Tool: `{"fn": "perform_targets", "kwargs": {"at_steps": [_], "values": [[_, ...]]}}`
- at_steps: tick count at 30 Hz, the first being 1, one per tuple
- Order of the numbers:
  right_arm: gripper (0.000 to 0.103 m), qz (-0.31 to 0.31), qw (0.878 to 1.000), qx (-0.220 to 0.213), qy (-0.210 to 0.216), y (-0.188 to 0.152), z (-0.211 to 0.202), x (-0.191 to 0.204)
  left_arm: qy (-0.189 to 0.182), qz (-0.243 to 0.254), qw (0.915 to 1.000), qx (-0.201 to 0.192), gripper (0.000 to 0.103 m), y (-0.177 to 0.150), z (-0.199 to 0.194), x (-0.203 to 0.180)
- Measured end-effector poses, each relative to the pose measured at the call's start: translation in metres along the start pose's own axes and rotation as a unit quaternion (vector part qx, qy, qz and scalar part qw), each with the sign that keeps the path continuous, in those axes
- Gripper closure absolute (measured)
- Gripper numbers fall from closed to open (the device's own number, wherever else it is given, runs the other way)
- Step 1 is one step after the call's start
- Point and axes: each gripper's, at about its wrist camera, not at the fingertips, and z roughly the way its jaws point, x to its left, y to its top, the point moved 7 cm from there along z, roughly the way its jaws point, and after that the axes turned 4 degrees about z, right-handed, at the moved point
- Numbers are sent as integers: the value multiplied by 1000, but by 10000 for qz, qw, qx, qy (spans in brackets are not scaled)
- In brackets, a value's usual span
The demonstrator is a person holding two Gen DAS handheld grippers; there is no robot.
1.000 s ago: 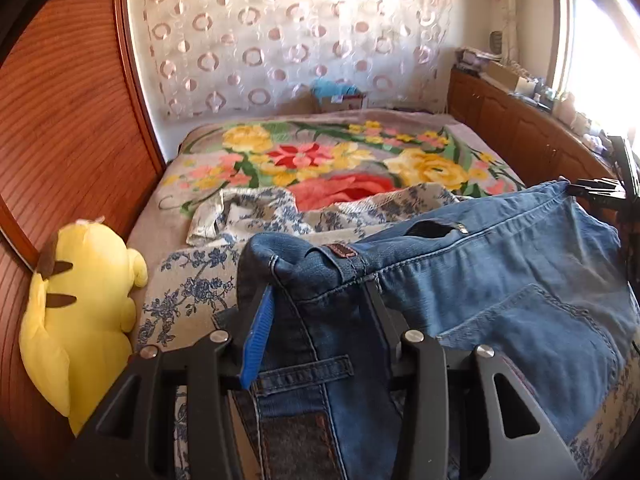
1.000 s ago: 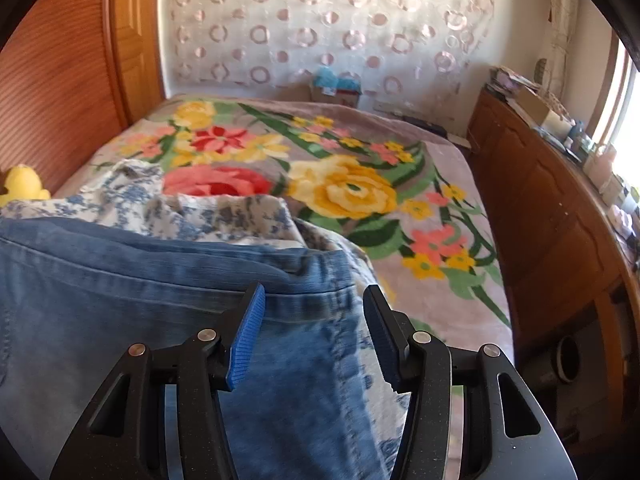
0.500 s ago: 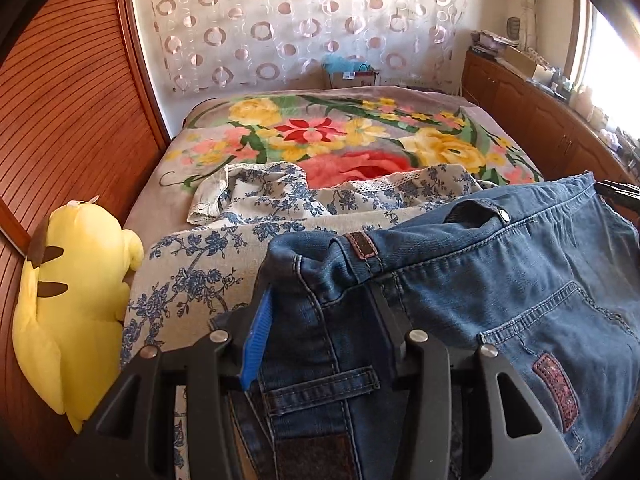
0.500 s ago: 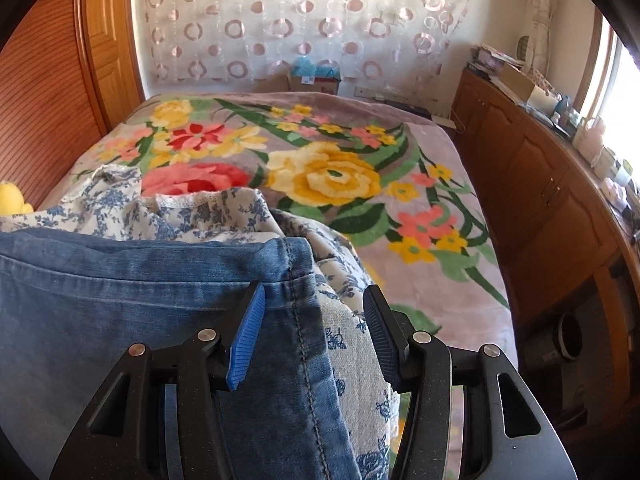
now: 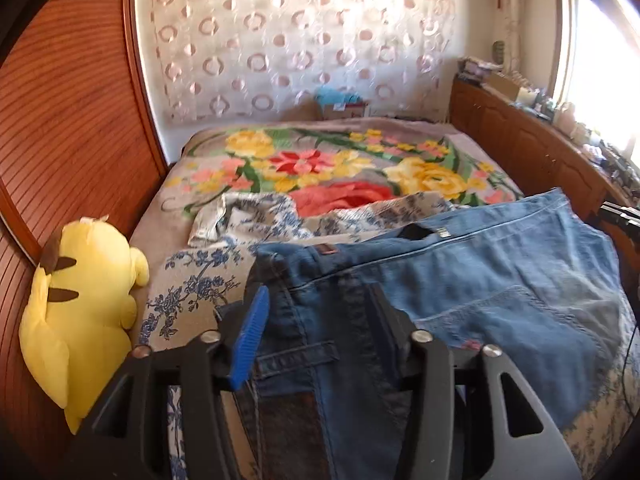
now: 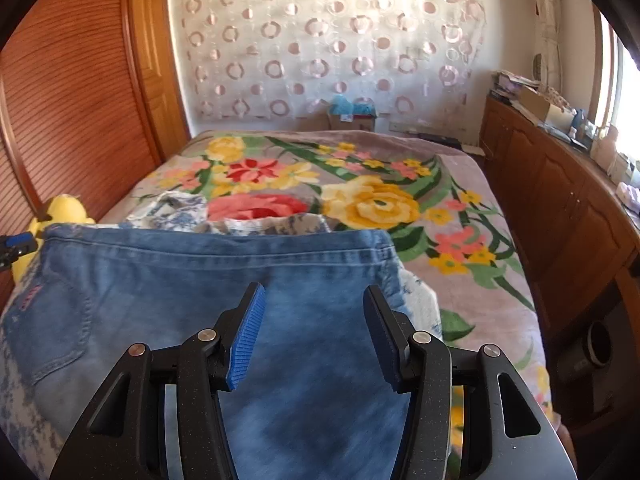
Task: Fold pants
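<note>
1. The blue denim jeans [image 5: 472,280] lie spread on the bed, on top of a blue-floral sheet [image 5: 192,284]. Their waistband runs from between the left jaws across towards the right gripper.
2. Left gripper [image 5: 316,336]: the jaws are opening. The waistband corner with its belt loop lies between them; whether the pads touch the cloth cannot be told for certain.
3. Right gripper [image 6: 312,336]: the jaws stand spread above the denim, which shows between and beyond them. The pads do not pinch it.
4. Handling, by judgement: denim is soft but heavy and fairly stiff for cloth. It should hold a crease, sag little over short spans and not slip readily from ribbed pads.
5. Recommended hold: the doubled waistband or a side seam, where the layers are thick. A single layer would let the lower layer drag.
6. Beyond the jaws lies a flowered blanket [image 6: 372,204]. A yellow plush toy [image 5: 80,312] sits left of the left jaws, against a wooden slatted wall [image 5: 68,128].
</note>
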Motion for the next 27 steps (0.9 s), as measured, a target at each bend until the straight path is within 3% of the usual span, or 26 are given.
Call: {"fn": "perform_targets", "kwargs": {"at_steps": [3,9,27], "values": [[51,-39,9999,-27,138,-9,-15,15,-147,96,9997,-163,38,-1,-19,-12],[51,-75,9995,-33,317,-28,-39,39,-327,314,9986,-262,34,-5,-40,-36],[50,-45,9987,-17,502,-75,-76,69,-881,617,9942,-62,32,-39,-50,-110]]}}
